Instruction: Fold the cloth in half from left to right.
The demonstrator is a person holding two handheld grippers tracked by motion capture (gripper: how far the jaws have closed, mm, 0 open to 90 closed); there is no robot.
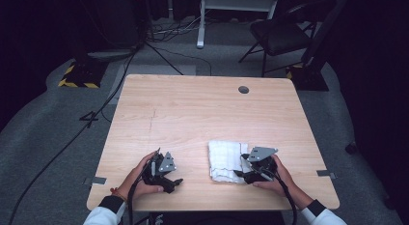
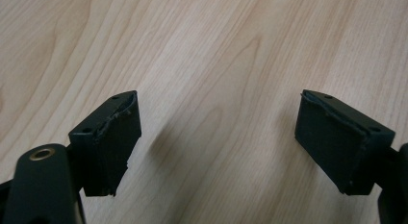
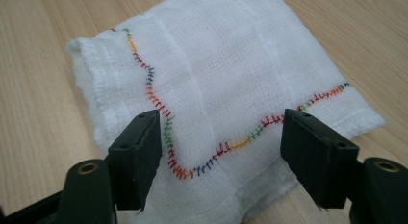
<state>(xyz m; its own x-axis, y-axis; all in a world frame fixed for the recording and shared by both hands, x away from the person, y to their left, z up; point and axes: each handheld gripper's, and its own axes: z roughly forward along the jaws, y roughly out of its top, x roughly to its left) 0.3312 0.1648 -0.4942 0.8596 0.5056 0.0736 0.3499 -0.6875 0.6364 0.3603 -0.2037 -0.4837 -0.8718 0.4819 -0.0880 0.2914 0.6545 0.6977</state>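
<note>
A folded white gauze cloth (image 1: pixel 224 161) lies flat on the wooden table (image 1: pixel 193 114), near its front edge. In the right gripper view the cloth (image 3: pixel 216 75) shows a multicoloured stitched seam that bends across it. My right gripper (image 1: pixel 245 168) hovers at the cloth's right edge. Its jaws stand open over the fabric, and the pads (image 3: pixel 139 152) are not pressing on it. My left gripper (image 1: pixel 172 182) is at the front left, well apart from the cloth. Its jaws are wide open over bare wood, with nothing between the pads (image 2: pixel 113 137).
A round cable hole (image 1: pixel 243 90) sits near the table's far edge. Beyond the table stand a black chair (image 1: pixel 279 36), a white frame and cables on the grey carpet. Tape tabs mark the table's left and right sides.
</note>
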